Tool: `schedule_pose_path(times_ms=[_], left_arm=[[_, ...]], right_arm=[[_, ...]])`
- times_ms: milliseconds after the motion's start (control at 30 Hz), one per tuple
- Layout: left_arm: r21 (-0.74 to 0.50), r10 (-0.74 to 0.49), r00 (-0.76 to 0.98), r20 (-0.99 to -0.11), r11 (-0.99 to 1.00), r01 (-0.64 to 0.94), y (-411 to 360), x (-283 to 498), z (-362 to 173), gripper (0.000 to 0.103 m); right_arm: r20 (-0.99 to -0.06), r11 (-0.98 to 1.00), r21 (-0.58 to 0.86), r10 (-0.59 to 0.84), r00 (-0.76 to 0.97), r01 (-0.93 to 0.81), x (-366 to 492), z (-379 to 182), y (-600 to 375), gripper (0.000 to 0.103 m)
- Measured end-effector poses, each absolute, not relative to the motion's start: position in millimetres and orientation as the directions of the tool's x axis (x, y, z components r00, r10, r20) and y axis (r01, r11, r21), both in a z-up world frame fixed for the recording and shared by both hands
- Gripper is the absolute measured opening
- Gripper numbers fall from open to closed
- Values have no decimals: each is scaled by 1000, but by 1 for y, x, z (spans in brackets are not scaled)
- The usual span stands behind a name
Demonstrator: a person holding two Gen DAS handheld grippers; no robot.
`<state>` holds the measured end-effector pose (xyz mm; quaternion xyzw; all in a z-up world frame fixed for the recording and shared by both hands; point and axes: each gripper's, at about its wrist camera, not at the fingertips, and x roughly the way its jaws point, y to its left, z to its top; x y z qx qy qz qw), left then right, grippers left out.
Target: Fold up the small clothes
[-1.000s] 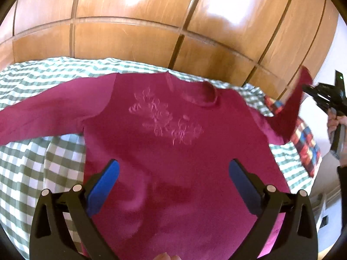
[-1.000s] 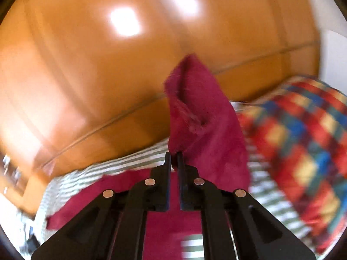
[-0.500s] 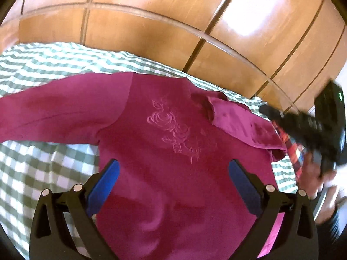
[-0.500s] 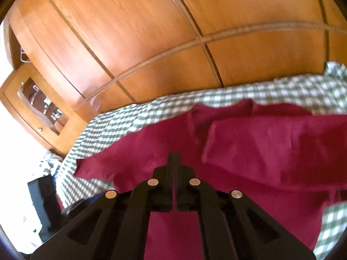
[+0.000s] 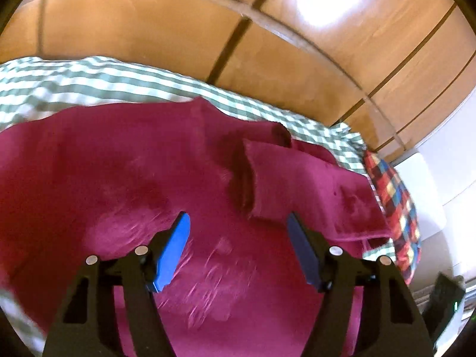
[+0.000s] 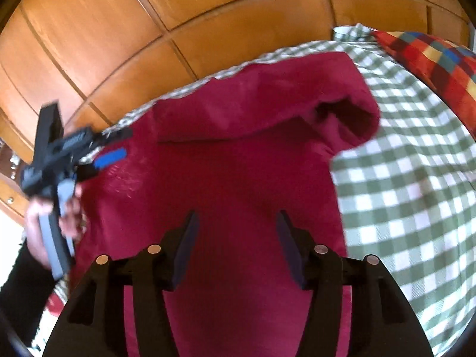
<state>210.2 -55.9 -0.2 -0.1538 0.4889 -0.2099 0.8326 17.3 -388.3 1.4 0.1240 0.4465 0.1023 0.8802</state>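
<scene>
Both tongs gape wide and empty: left gripper (image 5: 238, 232) and right gripper (image 6: 235, 232) hover over the crimson long-sleeved knit sweater (image 6: 238, 178), spread beneath and ahead on the green-checked cloth (image 6: 401, 193), one sleeve (image 5: 312, 184) folded across, before brown wooden panelling (image 5: 178, 35).

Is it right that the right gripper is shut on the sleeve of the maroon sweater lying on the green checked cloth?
Not quite. The right gripper is open, its fingers spread above the maroon sweater; the right wrist view shows this. The folded sleeve lies free, and the sweater does lie on the green checked cloth.
</scene>
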Motion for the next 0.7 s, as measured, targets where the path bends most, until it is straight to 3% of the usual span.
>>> schedule_pose_path(times_ms=[133,200,267,333,500,700], left_arm=[[-410,-459,414,-786,889,207,-85,228,-11,65],[-382,-441,417,-795,898,221,-97,233,-11,55],[-379,-443,394,-805,896,232,-106,239,-12,14],[-381,-454,417,-787,890,251,-109,240,3,10],[-477,-549,550,-629,831,284,-71,224,73,10],[-414,-476,630,-613,873,257,-16,193,91,10]], right_arm=[[-768,954,291,279,576,-74,14,-17,-389,54],[-753,950,303,287,592,-75,13,-23,-391,55],[-732,939,335,310,607,-74,12,-26,-393,61],[-724,938,339,313,615,-78,11,-25,-393,62],[-704,929,359,330,629,-86,9,-24,-393,64],[-709,911,409,353,610,-51,9,-13,-397,64]])
